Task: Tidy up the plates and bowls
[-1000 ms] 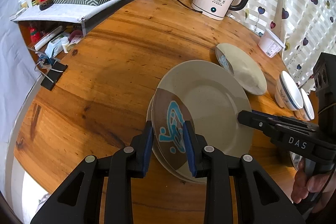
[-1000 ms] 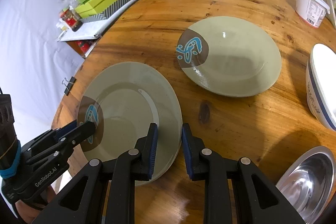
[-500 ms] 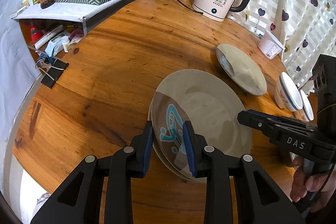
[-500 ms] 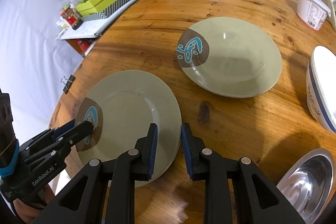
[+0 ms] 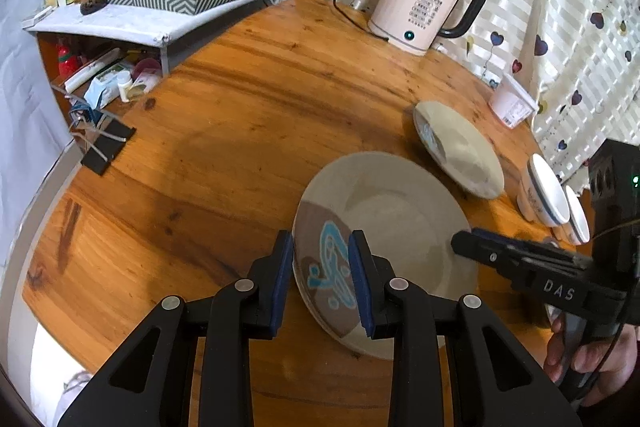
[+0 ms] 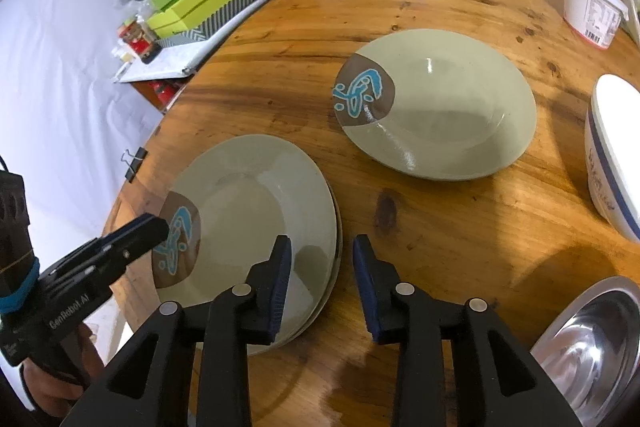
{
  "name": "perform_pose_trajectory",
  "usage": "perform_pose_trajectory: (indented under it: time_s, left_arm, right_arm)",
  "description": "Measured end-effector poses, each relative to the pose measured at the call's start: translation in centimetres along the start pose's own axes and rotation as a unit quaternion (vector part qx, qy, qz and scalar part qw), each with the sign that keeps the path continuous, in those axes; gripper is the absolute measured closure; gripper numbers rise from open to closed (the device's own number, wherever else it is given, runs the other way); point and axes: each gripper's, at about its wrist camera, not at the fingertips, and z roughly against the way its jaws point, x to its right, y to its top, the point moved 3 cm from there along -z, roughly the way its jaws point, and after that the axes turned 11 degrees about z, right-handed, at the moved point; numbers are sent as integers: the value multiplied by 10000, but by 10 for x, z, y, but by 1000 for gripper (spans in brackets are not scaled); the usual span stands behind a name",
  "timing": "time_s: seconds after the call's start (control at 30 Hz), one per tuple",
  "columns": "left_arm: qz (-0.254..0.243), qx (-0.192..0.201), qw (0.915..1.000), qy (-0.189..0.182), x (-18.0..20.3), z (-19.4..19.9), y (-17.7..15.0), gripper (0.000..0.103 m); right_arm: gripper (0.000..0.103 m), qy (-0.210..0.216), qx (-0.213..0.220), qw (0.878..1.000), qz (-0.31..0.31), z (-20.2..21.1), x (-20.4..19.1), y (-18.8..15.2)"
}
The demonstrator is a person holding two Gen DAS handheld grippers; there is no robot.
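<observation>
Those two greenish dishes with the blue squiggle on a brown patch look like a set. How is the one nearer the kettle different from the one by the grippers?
The far dish is deep, with sides sloping to a low centre; the near plate is flat with a wide rim. The far dish sits alone on the wooden table; the near plate lies on top of another plate, whose edge shows beneath. Both share the pale green glaze, brown patch and blue motif.
</observation>
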Motion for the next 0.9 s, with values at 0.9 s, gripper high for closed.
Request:
perform_pose_trajectory:
  time_s: [0.9]
  left_arm:
    - [-177, 94, 9997, -133, 13, 6, 7, 73]
  right_arm:
    - [73, -126, 370, 9992, -73, 34, 8, 1]
